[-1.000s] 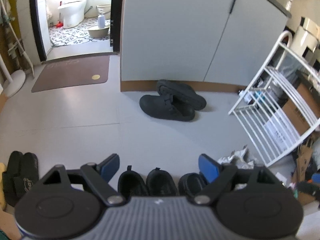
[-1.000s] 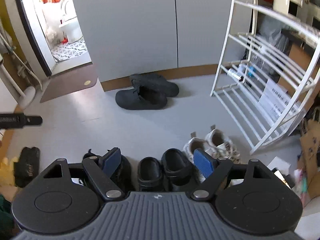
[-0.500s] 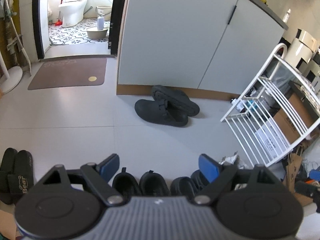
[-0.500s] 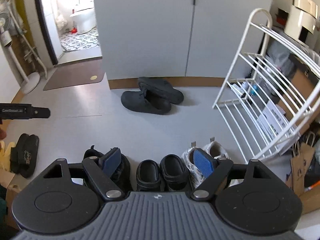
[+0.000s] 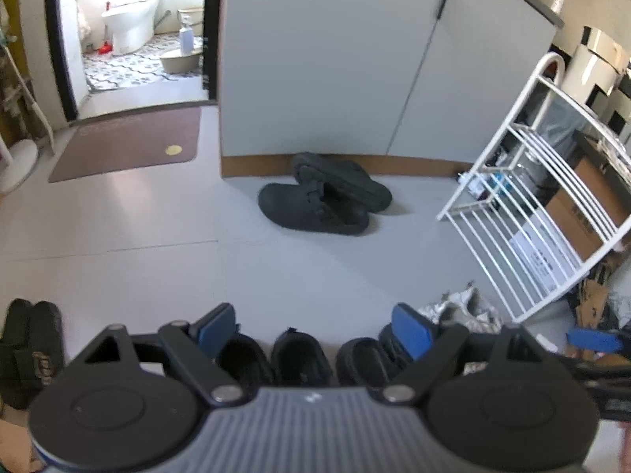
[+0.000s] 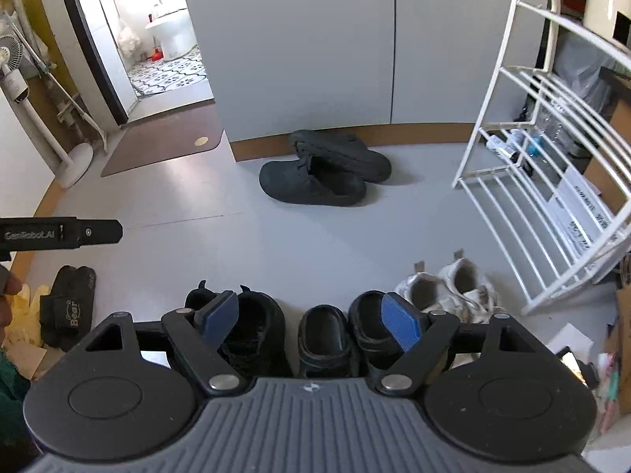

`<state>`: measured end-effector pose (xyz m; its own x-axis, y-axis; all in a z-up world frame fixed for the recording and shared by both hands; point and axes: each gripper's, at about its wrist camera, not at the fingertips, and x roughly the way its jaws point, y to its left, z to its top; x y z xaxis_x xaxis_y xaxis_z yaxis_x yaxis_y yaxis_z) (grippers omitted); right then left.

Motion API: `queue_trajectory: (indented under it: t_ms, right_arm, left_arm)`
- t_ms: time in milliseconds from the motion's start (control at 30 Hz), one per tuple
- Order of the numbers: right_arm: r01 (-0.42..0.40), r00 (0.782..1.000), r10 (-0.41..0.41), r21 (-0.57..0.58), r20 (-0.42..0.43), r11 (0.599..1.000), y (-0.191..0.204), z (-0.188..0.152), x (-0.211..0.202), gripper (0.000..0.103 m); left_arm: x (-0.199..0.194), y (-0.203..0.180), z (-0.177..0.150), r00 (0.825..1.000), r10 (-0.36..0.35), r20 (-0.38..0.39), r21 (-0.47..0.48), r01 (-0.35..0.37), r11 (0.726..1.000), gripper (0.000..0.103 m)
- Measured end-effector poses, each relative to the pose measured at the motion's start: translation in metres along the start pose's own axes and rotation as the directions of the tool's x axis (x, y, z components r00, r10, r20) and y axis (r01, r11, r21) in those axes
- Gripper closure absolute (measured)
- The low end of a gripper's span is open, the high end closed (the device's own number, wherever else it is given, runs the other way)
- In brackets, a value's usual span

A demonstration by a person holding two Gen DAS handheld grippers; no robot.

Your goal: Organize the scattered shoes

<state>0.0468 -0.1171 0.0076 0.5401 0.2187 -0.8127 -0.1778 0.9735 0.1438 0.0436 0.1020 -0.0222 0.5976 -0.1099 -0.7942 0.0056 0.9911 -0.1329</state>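
Left tool (image 5: 313,325) spread wide, empty; black clogs (image 5: 321,193) overlapping beside cabinet (image 5: 355,59).

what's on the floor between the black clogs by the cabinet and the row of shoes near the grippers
Nothing: bare grey floor separates the black clogs from the row of shoes, clearest in the right wrist view.

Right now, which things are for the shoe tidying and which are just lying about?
For the job:
black clogs, one lying across the other
row of black shoes
white sneakers
black slippers
white rack

Just lying about:
brown mat
fan
cardboard box
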Motion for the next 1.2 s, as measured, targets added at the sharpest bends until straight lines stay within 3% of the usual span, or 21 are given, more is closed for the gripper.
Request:
queue_trajectory:
  t_ms: [200, 333, 600, 833, 1000, 1200]
  right_arm:
    - [-0.043, 0.999, 0.043, -0.014, -0.022, 0.999, -0.003, 0.006, 0.03, 0.019]
    - [-0.061, 0.997, 0.061, 0.007, -0.05, 0.998, -0.002, 0.013, 0.038, 0.019]
    - [-0.062, 0.997, 0.064, 0.04, -0.044, 0.997, -0.001, 0.02, 0.073, 0.019]
    - [-0.04, 0.997, 0.039, -0.022, -0.067, 0.999, 0.001, 0.019, 0.109, 0.019]
    - [-0.063, 0.998, 0.063, 0.029, -0.003, 0.998, -0.018, 0.037, 0.135, 0.02]
    - [-0.086, 0.996, 0.084, 0.102, 0.024, 0.991, -0.044, 0.045, 0.17, 0.021]
  left_arm:
    - [0.03, -0.011, 0.007, 0.993, 0.065, -0.095, 0.062, -0.06, 0.996, 0.015]
    - [0.037, -0.019, 0.032, 0.99, 0.101, -0.097, 0.119, -0.089, 0.989, 0.015]
    - [0.071, -0.014, 0.073, 0.985, 0.12, -0.12, 0.124, -0.105, 0.987, 0.015]
    - [0.129, -0.01, 0.099, 0.981, 0.125, -0.145, 0.104, -0.111, 0.988, 0.015]
    - [0.161, -0.002, 0.113, 0.982, 0.1, -0.158, 0.058, -0.091, 0.994, 0.024]
    - [0.199, 0.005, 0.132, 0.982, 0.101, -0.157, 0.049, -0.095, 0.994, 0.025]
